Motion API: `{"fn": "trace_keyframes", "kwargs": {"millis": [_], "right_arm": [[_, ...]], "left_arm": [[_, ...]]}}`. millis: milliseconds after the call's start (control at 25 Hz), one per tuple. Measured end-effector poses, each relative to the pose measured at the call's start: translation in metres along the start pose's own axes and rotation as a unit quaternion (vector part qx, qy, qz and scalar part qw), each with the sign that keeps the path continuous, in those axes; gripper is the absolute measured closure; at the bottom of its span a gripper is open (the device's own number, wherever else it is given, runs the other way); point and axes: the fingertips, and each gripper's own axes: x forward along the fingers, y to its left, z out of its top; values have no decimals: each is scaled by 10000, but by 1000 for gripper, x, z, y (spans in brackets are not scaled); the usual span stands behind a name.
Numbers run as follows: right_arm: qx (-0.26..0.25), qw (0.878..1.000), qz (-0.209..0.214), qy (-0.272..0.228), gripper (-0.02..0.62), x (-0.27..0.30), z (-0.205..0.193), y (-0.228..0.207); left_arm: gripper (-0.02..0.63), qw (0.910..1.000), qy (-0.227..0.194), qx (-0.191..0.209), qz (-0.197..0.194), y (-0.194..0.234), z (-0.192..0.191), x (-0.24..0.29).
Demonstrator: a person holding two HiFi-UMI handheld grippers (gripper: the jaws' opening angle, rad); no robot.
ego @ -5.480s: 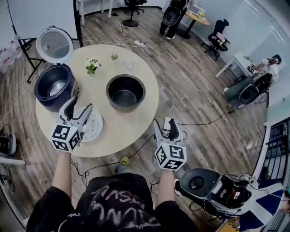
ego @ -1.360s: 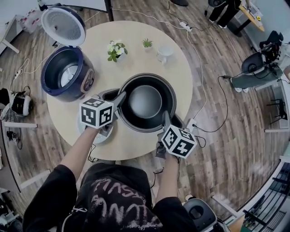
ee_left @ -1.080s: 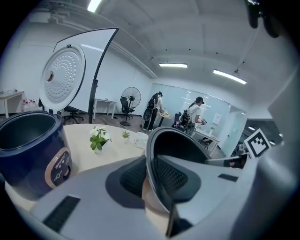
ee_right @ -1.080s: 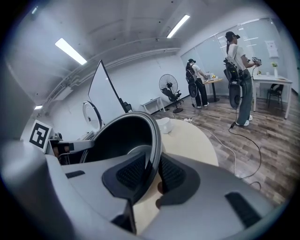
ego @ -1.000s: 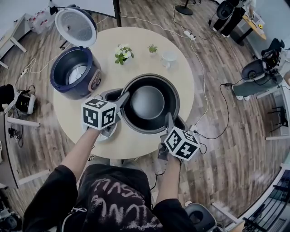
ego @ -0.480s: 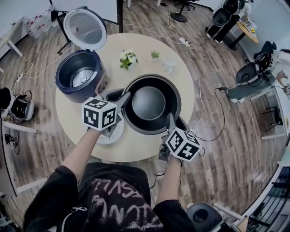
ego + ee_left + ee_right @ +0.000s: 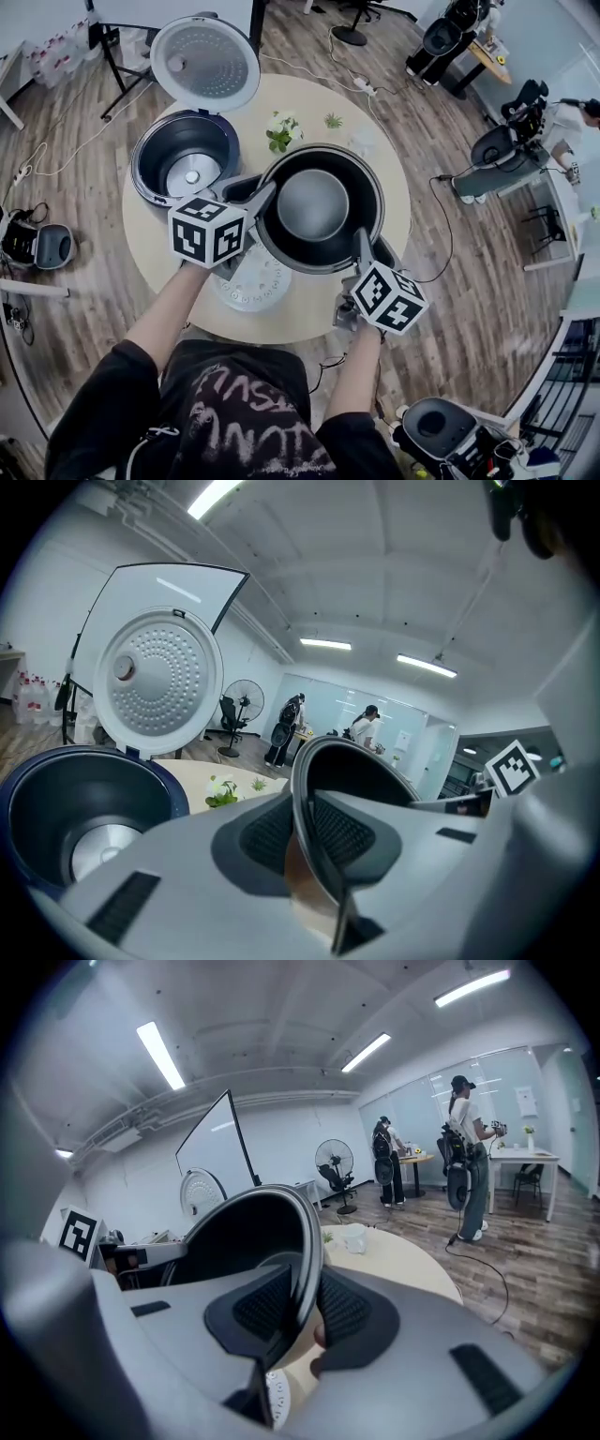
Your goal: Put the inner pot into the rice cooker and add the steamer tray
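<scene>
L gripper [image 7: 265,195] is clenched on the rim of the inner pot [image 7: 314,204] at approx. 9 o'clock. R gripper [image 7: 361,240] is clenched on the same rim at approx. 5 o'clock. The pot hangs between both, opening up, over the round table [image 7: 314,314]. The rice cooker [image 7: 185,150] stands at 10 o'clock from the pot, w/ lid [image 7: 204,63] open. The steamer tray [image 7: 251,283] lies flat on the table at 7 o'clock from the pot. A small plant [image 7: 281,131] is at 12 o'clock.

The round table [image 7: 309,311] carries the rice cooker [image 7: 185,169] (lid [image 7: 204,63] up), steamer tray [image 7: 251,282], flowers [image 7: 281,131], a small plant [image 7: 333,120].
</scene>
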Motion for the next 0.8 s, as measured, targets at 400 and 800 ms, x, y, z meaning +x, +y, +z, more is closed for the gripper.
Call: {"fn": "trace_keyframes", "kwargs": {"millis": [400, 800], "right_arm": [[-265, 9986, -267, -373, 503, -4, 21, 115], [-329, 9983, -188, -447, 500, 5, 20, 223]], "left_arm": [[526, 9988, -330, 25, -353, 69, 54, -69], [528, 9982, -483, -29, -355, 142, 90, -141]]}}
